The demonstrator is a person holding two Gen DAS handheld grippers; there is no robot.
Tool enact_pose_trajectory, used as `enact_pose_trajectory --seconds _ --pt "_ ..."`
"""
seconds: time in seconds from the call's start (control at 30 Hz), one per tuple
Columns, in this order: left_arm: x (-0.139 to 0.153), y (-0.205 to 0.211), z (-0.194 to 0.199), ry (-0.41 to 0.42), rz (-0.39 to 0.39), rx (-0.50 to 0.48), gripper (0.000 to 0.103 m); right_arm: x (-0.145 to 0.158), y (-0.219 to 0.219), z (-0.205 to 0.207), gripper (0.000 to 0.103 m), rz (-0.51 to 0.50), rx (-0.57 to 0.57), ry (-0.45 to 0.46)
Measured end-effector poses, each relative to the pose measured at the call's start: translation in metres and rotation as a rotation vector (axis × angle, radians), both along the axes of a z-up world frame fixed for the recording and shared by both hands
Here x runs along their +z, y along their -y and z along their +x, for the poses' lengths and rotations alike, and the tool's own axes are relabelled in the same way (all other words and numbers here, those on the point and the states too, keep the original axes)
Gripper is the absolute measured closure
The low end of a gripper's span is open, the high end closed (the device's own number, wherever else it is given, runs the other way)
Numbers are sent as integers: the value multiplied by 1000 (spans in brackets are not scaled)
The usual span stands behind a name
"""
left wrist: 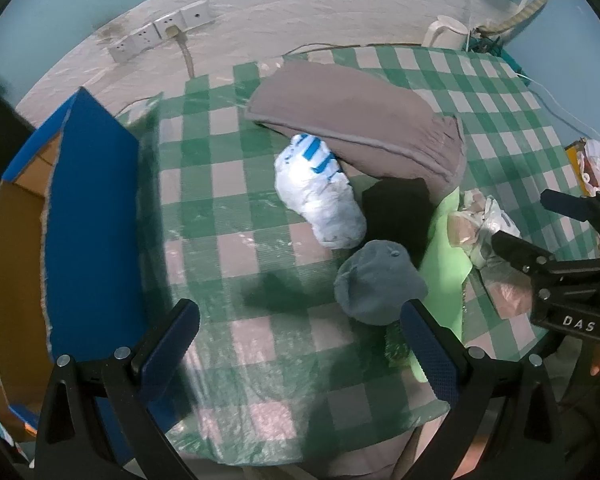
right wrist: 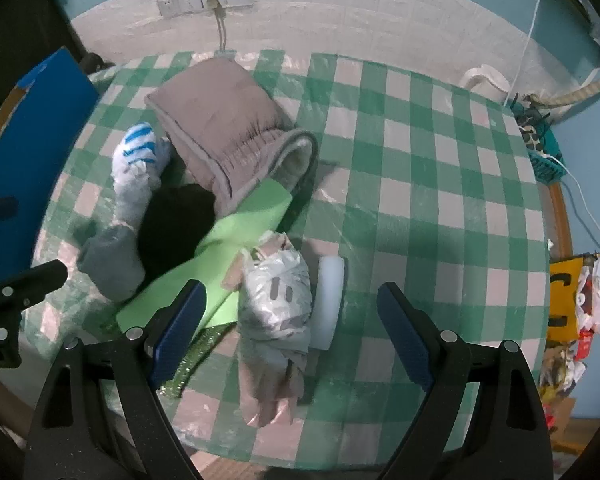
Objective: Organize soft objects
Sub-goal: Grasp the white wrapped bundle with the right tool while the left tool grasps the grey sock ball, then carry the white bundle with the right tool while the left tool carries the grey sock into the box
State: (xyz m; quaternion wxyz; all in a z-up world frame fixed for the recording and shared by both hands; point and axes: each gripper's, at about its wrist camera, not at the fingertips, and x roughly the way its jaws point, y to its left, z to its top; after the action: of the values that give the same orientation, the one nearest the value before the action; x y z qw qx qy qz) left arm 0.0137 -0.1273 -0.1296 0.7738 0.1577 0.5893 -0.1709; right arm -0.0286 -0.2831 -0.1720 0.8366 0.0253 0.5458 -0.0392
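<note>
Left wrist: I hold my left gripper (left wrist: 300, 344) spread wide and empty; the grey sock bundle (left wrist: 380, 282) lies at one o'clock, near the blue box (left wrist: 92, 216) at nine, presumably its destination.

Right wrist: my right gripper (right wrist: 290, 336) gapes over the bagged cloth (right wrist: 274, 300), ready to pinch it.

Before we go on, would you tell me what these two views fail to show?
- Cardboard box interior: left wrist view, hidden by its blue flap.
- Black item: both views, too dark to identify.
- Clutter at the right edge: right wrist view, cut off and small.
</note>
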Motion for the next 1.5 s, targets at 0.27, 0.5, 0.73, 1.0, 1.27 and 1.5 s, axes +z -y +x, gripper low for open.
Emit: enact_pose_trajectory --seconds 0.27,0.5,0.73,1.0,1.27,1.5 --pt "-19 16 1 -33 8 -33 2 -18 -1 5 18 -13 18 -45" --pt "-31 26 2 -51 24 -53 2 -34 -3 11 41 -23 47 -85" --pt "-35 31 6 -76 13 -61 2 -32 -10 11 68 -16 115 -74" --pt "-42 44 14 -97 -1 -75 2 -16 -3 4 67 15 88 -37" --pt "-58 51 31 -136 -25 -60 44 -9 -4 4 67 36 97 -21" --pt "-57 47 35 -126 -54 -69 58 0 -1 0 67 45 111 -4"
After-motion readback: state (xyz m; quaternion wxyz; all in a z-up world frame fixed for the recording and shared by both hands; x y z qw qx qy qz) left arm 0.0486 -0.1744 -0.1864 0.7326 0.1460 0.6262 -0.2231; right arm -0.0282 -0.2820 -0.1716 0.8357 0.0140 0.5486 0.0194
